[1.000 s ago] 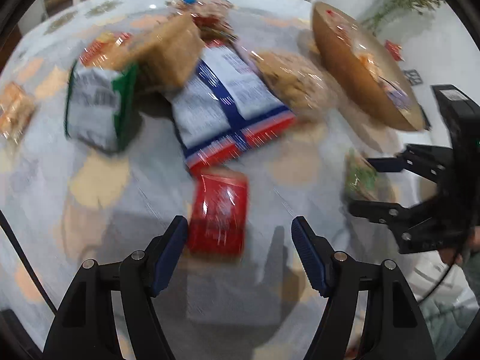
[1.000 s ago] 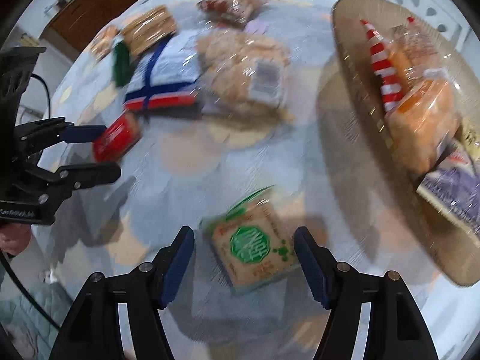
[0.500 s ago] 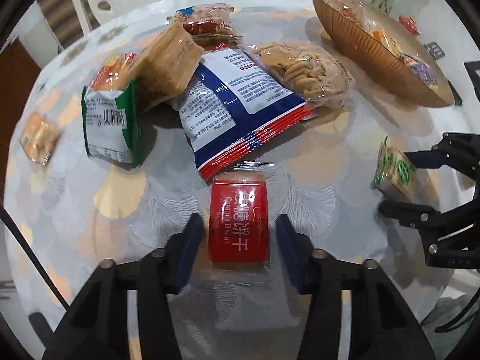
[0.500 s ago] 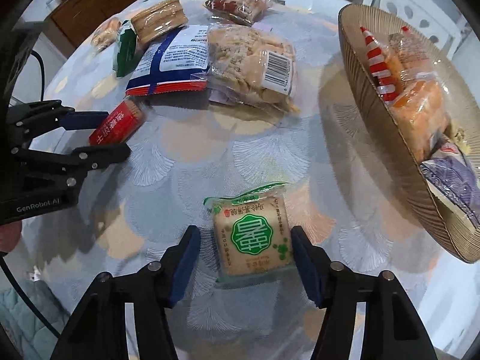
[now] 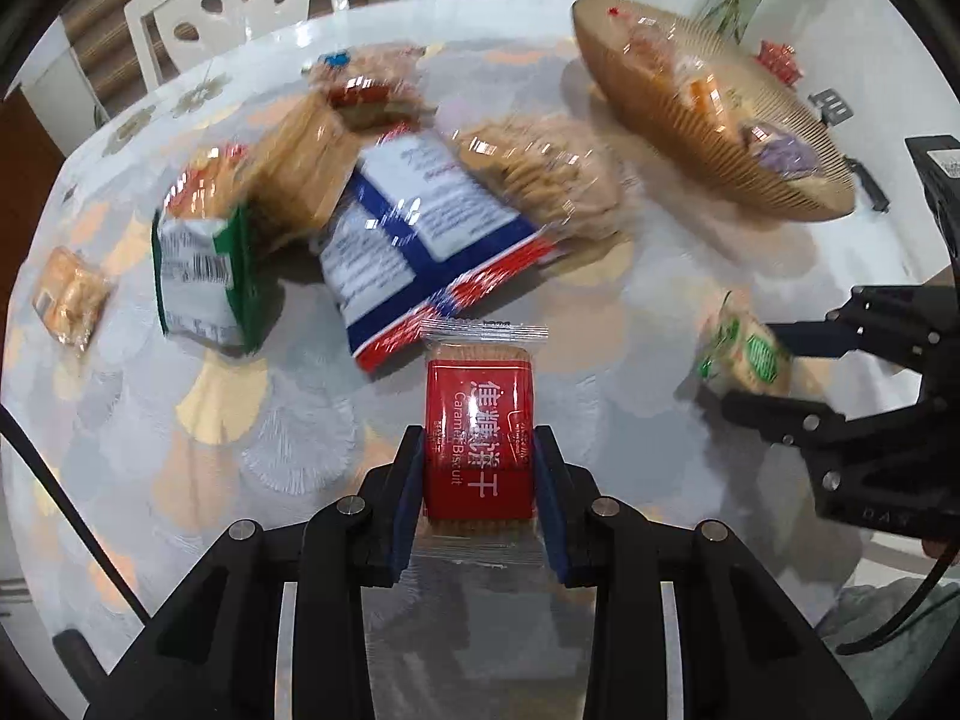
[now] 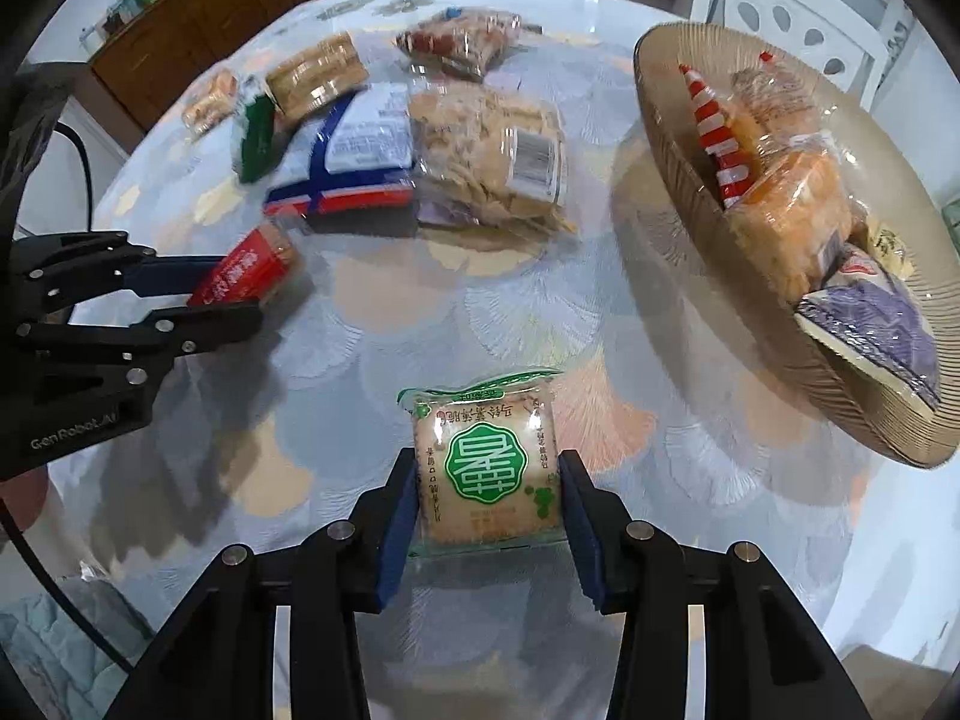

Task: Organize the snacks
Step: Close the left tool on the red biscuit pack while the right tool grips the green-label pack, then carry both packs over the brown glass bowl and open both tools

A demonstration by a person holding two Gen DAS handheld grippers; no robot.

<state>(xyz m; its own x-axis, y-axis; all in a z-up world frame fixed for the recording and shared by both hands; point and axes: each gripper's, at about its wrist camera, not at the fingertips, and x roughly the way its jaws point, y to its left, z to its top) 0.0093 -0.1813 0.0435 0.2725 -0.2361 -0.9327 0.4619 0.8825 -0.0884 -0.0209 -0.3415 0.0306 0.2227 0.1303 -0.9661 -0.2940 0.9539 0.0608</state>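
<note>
My left gripper (image 5: 479, 444) is shut on a red caramel biscuit pack (image 5: 478, 420), held just above the table. It also shows in the right wrist view (image 6: 246, 270) at the left. My right gripper (image 6: 487, 468) is shut on a clear cracker pack with a green label (image 6: 487, 462), also seen in the left wrist view (image 5: 747, 354) at the right. A ribbed tan bowl (image 6: 672, 180) at the right holds several wrapped snacks; it sits at the upper right in the left wrist view (image 5: 714, 138).
A pile of snack bags lies at the table's far middle: a blue, white and red bag (image 5: 414, 228), a clear cracker bag (image 6: 486, 150), a green-edged bag (image 5: 198, 276) and a small orange pack (image 5: 66, 300). White chairs (image 5: 234, 12) stand behind the round table (image 6: 420, 312).
Both grippers have closed from open onto their packs, the left on the red biscuit pack and the right on the green-label cracker pack, and both views have shifted slightly.
</note>
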